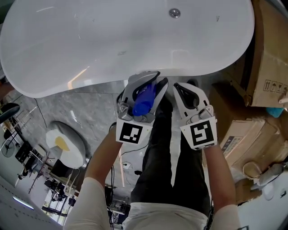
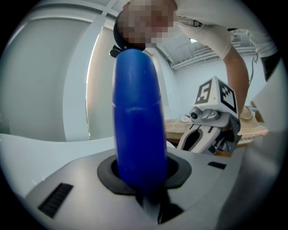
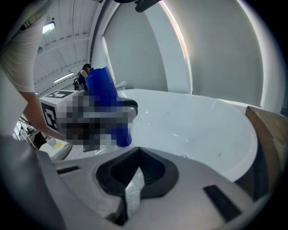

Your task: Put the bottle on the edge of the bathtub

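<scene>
Two grippers out front: left gripper (image 1: pixel 145 83), right gripper (image 1: pixel 188 90). One blue bottle (image 1: pixel 143 102), in the left gripper. One white bathtub (image 1: pixel 54 67) just ahead of both, with one drain (image 1: pixel 174 13). At least two cardboard boxes (image 1: pixel 270 58), off to the right gripper's right.

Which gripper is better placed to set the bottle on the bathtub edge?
Left: the left gripper holds the blue bottle close to the bathtub rim; the right gripper beside it holds nothing.
</scene>
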### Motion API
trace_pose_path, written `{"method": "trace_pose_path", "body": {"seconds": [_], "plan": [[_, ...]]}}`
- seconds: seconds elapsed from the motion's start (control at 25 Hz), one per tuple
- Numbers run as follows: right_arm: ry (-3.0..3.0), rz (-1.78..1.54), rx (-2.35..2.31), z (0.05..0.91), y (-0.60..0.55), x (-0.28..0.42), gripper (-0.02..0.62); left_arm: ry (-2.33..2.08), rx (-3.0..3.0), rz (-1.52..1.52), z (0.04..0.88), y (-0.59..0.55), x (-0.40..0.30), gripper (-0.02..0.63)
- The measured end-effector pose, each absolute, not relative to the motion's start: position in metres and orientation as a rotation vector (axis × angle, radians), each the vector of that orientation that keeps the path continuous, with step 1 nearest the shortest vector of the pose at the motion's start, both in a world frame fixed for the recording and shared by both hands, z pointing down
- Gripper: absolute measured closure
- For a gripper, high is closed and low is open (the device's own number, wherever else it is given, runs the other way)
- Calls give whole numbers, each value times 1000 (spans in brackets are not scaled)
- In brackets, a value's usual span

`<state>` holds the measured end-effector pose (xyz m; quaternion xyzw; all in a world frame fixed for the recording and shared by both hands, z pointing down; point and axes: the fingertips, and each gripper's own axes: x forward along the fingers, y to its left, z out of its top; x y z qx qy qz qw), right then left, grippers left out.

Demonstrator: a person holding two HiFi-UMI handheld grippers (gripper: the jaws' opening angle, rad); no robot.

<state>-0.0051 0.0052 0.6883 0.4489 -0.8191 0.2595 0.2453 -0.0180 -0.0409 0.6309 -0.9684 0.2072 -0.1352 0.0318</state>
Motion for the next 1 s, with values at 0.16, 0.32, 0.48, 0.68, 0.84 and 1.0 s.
{"method": "trace_pose_path", "body": {"seconds": [0.16, 0.32, 0.48, 0.68, 0.84, 1.0], "plan": [[-2223, 728, 1242, 695, 4, -3, 594, 573, -2985, -418, 636, -41, -13, 517], [-2218, 744, 1246, 699, 1, -4, 594, 532, -3000, -424, 641, -40, -11, 517], [-2218, 743, 1251, 702, -1, 0, 594, 513, -3002, -429, 646, -38, -11, 517], [-2205, 746, 1257, 708, -2, 5, 594, 464, -2994, -403, 647, -36, -5, 517], [-2201, 758, 1264, 712, -1, 4, 594, 409, -2974, -396, 646, -33, -5, 517], [-2192, 766, 1269, 716, 2, 4, 594, 388, -2971, -398, 646, -32, -4, 512]]}}
